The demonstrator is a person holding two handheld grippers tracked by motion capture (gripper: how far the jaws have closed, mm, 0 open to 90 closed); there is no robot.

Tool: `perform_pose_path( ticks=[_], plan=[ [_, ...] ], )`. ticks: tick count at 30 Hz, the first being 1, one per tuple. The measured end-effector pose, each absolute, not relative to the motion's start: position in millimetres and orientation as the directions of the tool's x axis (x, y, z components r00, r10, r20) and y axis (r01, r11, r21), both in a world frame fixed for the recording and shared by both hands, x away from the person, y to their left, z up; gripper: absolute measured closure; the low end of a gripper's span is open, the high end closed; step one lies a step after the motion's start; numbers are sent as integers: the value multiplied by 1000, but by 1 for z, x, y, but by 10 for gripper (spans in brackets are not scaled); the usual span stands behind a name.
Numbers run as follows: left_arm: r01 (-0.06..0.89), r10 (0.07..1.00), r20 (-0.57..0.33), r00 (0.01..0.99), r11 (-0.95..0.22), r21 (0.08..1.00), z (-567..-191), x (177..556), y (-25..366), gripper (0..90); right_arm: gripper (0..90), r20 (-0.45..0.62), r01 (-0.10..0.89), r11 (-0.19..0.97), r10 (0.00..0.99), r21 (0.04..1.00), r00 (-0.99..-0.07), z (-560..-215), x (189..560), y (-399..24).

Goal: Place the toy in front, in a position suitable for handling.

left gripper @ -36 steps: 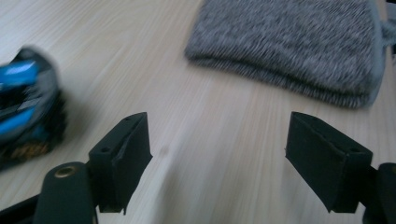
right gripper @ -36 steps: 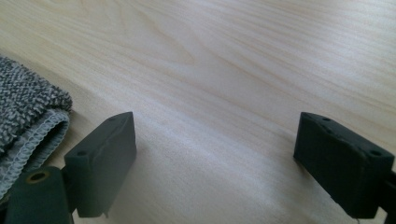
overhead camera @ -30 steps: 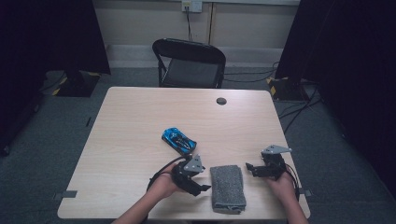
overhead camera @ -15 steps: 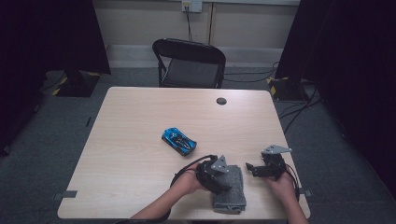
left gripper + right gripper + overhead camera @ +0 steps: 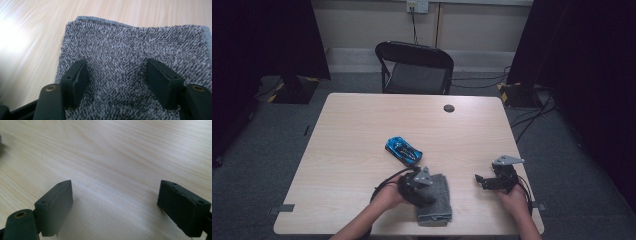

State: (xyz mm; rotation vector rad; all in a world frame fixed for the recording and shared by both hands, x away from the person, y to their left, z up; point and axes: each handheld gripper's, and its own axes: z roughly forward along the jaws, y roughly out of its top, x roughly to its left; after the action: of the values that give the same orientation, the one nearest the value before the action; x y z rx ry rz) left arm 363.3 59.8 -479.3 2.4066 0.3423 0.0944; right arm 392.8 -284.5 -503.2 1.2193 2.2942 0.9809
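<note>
Leftward and back goes the left hand-held gripper (image 5: 428,196): half a second ago it sat further right, over the middle of the towel (image 5: 436,200); now it hangs over the towel's left part, low in the high view, and its jaws have just been closing a little with cloth under them. The right hand-held gripper (image 5: 482,181) has not stirred, parked at lower right, well apart from the towel.

Where's the towel? Folded, grey, flat on the desk (image 5: 362,130) near its bottom edge, just below and right of the blue toy car (image 5: 403,150).

From the left gripper view, the towel (image 5: 130,50) spreads out under and beyond the left hand-held gripper (image 5: 117,75); both pads stand over its nap, one near the left hem, one toward the middle. Jaws sit at a middling width, and I see no fold pinched between them. Whether the tips touch the cloth I cannot tell.

Right gripper view: the right hand-held gripper (image 5: 115,202) is wide, nothing between the jaws but bare desk (image 5: 112,152).

My read: this is the approach to a grasp on the towel, not yet made. Next move calls for pressing the tips down into the pile and squeezing so a layer bunches between the pads, then lifting gently so the fold doesn't slip.
</note>
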Motion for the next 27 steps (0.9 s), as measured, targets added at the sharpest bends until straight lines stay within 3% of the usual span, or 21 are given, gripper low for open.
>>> perform_pose_path(
  ticks=[7, 14, 24, 27],
  plan=[
    [321, 397, -18, 917, -714, 622, -477, 366, 137, 317, 127, 2, 582, 376, 838, 721, -545, -503, 393, -285],
    [410, 506, -23, 862, -671, 618, -477, 365, 187, 309, 128, 1, 587, 368, 847, 721, -532, -503, 392, -283],
    [423, 530, -16, 848, -658, 622, -478, 365, 201, 280, 171, -51, 550, 455, 801, 700, -597, -497, 395, -263],
    [422, 529, -14, 849, -660, 622, -478, 365, 201, 279, 177, 0, 555, 433, 789, 710, -615, -493, 399, -256]
  ],
)
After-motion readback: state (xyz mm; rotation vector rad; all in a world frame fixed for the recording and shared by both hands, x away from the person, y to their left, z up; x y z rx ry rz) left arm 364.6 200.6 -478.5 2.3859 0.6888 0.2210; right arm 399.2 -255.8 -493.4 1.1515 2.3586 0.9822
